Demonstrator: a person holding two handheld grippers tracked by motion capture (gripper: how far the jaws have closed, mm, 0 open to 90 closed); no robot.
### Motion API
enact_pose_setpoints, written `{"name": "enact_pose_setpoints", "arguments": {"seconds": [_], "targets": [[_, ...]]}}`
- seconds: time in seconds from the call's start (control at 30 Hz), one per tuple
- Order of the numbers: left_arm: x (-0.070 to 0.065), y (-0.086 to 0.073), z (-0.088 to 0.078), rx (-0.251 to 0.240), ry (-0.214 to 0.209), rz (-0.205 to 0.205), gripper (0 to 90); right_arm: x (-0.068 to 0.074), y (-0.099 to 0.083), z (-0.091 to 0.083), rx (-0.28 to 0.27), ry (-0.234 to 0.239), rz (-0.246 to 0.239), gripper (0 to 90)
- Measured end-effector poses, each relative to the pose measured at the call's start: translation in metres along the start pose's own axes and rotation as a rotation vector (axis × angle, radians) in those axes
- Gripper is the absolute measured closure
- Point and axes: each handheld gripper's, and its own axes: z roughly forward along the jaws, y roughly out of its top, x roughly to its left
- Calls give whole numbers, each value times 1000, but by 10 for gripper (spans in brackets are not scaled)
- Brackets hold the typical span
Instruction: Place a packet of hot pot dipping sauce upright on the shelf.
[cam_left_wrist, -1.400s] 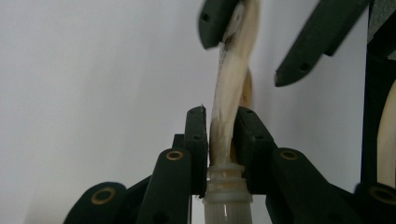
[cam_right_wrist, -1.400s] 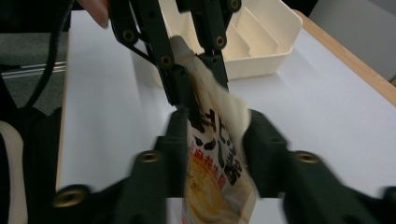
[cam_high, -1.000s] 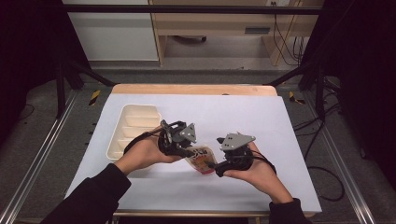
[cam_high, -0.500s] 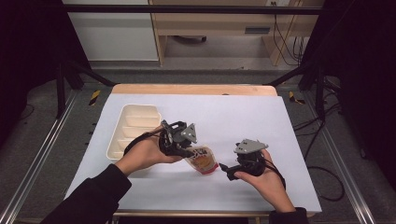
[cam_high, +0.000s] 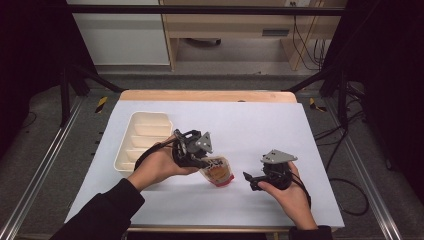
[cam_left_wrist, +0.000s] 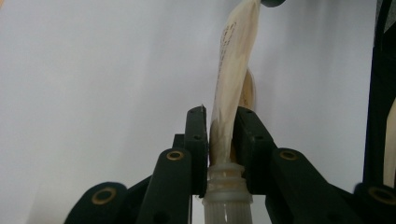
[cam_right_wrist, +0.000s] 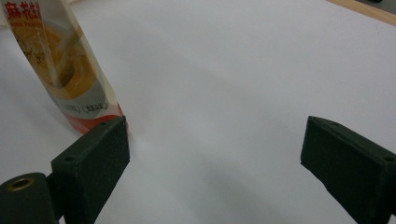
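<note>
The left gripper (cam_high: 204, 161) was clamped tight on the neck of a food pouch (cam_high: 218, 171) near the middle of the white tabletop (cam_high: 260, 125); the right gripper (cam_high: 250, 180) was at the pouch's 3 o'clock, jaws wide apart, holding nothing; a cream tray (cam_high: 131, 134) lay at 10 o'clock.

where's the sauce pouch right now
In the high view the pouch is near the table's middle, clamped in the left gripper, right of the white tray.
</note>
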Motion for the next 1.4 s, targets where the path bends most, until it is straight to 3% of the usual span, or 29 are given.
{"name": "enact_pose_setpoints", "arguments": {"seconds": [0.2,0.4,0.5,0.6,1.13,1.4], "targets": [[0,4,1,-3,-1,0,761,2,0,0,2,-7,-14,87],[-1,12,-1,29,11,14,762,7,1,0,7,-9,-39,89],[-4,19,-4,61,18,58,762,6,1,-1,3,-15,-33,88],[-5,24,-7,77,21,74,762,4,0,-1,2,-15,-32,88],[-7,28,-34,144,15,111,762,5,2,-3,-11,-22,-43,90],[-1,25,-52,148,21,118,762,4,1,-3,-15,-28,-39,90]]}}
